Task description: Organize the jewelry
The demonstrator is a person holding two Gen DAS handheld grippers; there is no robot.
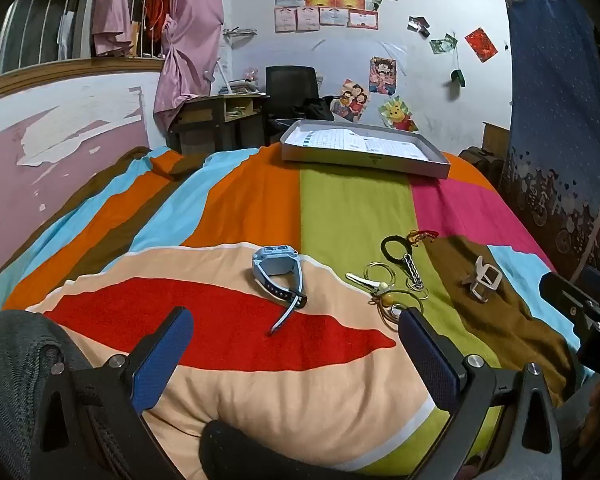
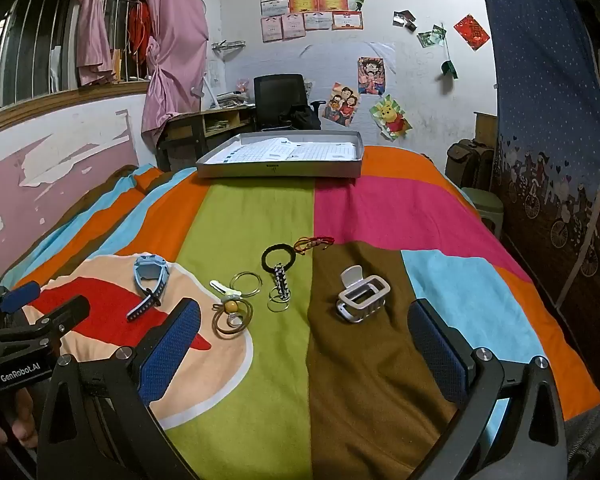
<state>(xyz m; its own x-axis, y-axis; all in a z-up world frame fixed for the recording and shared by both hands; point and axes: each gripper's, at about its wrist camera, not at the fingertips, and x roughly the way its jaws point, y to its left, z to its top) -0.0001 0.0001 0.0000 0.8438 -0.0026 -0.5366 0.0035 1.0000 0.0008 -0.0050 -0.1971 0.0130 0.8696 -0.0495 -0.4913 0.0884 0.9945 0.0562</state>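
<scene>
Small items lie on a striped bedspread. A light blue watch (image 1: 278, 278) (image 2: 150, 282) lies left of a key with rings and a yellow bead (image 1: 382, 292) (image 2: 230, 302). Beyond are a black hair tie (image 2: 278, 260) (image 1: 396, 249), a braided keychain (image 2: 280, 286), a red cord bracelet (image 2: 314, 243) and a white hair claw (image 2: 362, 300) (image 1: 482, 278). My left gripper (image 1: 296, 320) hovers open just short of the watch. My right gripper (image 2: 306, 320) hangs open between the key and the claw. A shallow grey box (image 2: 280, 160) (image 1: 364, 148) sits at the far end.
The bed meets a peeling pink wall (image 1: 40, 160) on the left. A blue patterned fabric wardrobe (image 2: 560, 140) stands on the right, with a green stool (image 2: 486, 206) beside it. A desk (image 2: 204, 120) and black office chair (image 2: 280, 100) stand beyond the bed.
</scene>
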